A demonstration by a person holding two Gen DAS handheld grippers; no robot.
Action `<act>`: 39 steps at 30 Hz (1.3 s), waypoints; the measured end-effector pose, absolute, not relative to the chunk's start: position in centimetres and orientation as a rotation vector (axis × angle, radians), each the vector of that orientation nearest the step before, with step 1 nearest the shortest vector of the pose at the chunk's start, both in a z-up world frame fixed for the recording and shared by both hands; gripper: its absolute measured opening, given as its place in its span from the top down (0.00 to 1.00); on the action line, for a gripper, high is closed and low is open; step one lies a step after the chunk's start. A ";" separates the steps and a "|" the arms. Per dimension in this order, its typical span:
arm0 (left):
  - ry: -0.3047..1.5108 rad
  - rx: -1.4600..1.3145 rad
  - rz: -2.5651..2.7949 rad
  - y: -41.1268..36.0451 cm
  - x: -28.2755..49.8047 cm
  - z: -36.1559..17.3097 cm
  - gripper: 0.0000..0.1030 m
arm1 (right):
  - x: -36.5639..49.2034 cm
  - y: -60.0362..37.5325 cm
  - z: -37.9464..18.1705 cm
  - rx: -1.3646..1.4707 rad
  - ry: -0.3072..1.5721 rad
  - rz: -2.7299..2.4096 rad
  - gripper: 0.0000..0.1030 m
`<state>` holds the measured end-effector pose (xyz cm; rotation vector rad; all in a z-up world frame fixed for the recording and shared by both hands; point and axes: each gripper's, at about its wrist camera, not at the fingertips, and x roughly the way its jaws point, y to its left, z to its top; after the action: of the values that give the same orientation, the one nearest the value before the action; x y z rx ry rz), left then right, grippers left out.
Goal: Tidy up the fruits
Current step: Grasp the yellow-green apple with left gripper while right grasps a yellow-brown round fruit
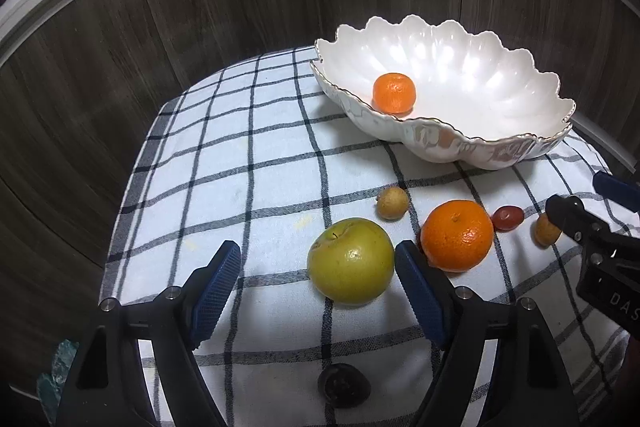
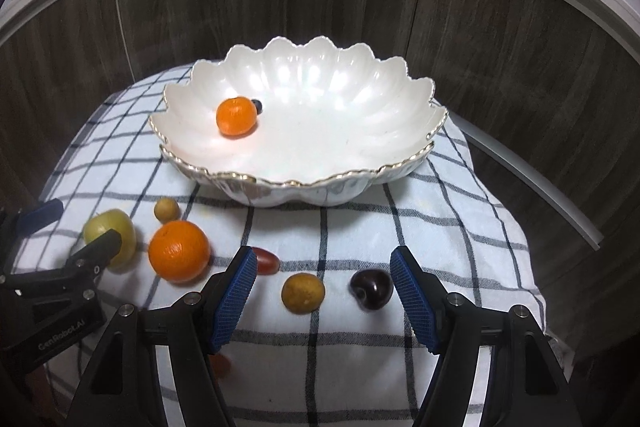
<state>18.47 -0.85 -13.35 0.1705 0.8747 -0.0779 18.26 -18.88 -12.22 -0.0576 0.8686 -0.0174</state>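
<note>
- Left gripper [image 1: 318,287] has its jaws wide w/ nothing pinched yet. The green apple [image 1: 351,261] sits lower center of the left wrist view, between the pads but hugging the right-hand one, so imo shift a bit right in frame to center it before closing.
- Big orange [image 1: 457,235] is just beside the apple and right behind that pad. Keep the pad out of it or it'll roll.
- Right gripper [image 2: 323,293] is also wide and empty. In the right wrist view a small brown fruit [image 2: 303,293] and a dark plum [image 2: 371,287] both lie between the pads, lower center.
- Pick one, prob the plum since it's near the right pad, then narrow slowly so the other isn't swept along.
- White scalloped bowl [image 2: 400,115] is mid frame on the checked cloth [image 2: 440,227], already holding a small orange [image 2: 237,116]. Lift clear of its rim, drop gently.
</note>
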 end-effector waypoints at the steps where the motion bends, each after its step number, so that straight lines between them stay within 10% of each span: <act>1: 0.874 0.171 -0.082 -1.0 18.5 -13.4 0.23 | 18.3 -18.9 -12.4 -0.057 0.874 -0.015 0.32; 12: 0.907 0.133 -0.114 -1.1 18.8 -14.5 0.31 | 18.6 -18.8 -13.9 -0.060 0.903 0.004 0.33; 23: 0.938 0.114 -0.136 -1.4 19.0 -15.4 0.53 | 18.5 -18.0 -14.1 -0.105 0.890 0.028 0.55; 39: 0.940 0.105 -0.139 -1.3 19.0 -15.2 0.53 | 18.4 -16.7 -14.9 -0.204 0.912 0.050 0.68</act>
<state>18.95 -1.26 -15.18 0.1054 0.9401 -0.1390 18.38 -16.73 -14.89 -0.2041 0.9122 0.0496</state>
